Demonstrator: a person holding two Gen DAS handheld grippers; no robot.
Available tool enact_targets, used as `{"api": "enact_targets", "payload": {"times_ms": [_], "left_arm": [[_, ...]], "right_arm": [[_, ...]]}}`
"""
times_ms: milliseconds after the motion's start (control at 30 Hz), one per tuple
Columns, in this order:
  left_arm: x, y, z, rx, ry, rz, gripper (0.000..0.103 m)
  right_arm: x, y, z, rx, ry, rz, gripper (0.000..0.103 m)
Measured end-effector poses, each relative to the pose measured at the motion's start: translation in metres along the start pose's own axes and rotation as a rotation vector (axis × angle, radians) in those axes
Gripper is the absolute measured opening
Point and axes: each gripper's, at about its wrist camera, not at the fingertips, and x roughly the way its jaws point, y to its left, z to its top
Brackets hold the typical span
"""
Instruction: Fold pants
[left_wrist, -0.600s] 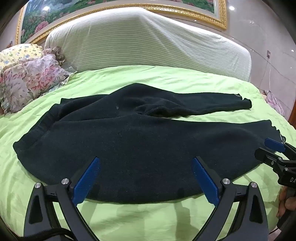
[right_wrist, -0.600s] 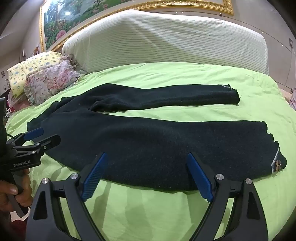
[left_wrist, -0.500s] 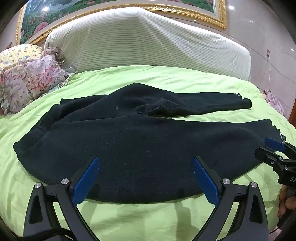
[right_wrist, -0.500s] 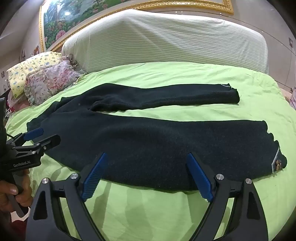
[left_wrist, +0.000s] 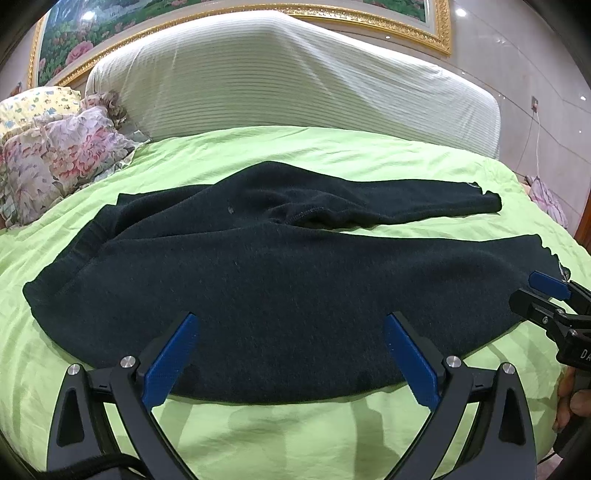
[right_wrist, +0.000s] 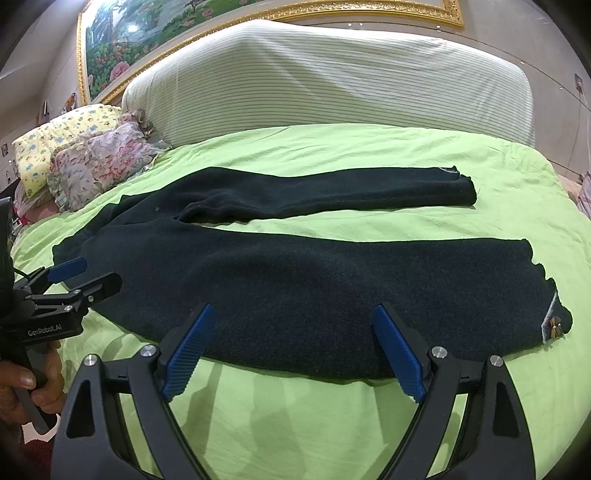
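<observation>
Dark fleece pants (left_wrist: 280, 288) (right_wrist: 317, 291) lie spread flat across the green bed, waistband to the left, both legs running right and parted. The near leg's cuff carries a small grey tag (right_wrist: 554, 326). My left gripper (left_wrist: 291, 354) hovers open over the near edge of the seat area, nothing between its blue pads. My right gripper (right_wrist: 295, 350) stands open over the near leg's front edge, also holding nothing. Each gripper shows at the side of the other's view: the right gripper (left_wrist: 546, 295) near the cuff, the left gripper (right_wrist: 85, 277) by the waistband.
A green bedsheet (left_wrist: 332, 155) covers the bed. A striped white headboard cover (left_wrist: 280, 81) rises behind it, under a gold-framed painting (right_wrist: 122, 48). Floral pillows (left_wrist: 55, 155) are piled at the far left. A hand (right_wrist: 33, 387) grips the left tool's handle.
</observation>
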Motion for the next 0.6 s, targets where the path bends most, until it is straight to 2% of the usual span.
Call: {"api": "enact_targets", "payload": {"times_ms": [600], "left_arm": [[0.0043,-0.0061,-0.0011,0.027,0.032,-0.049,0.101]], "right_arm": [[-0.0011,0.0005,-0.0009,0.015,-0.010,-0.010,0.088]]}}
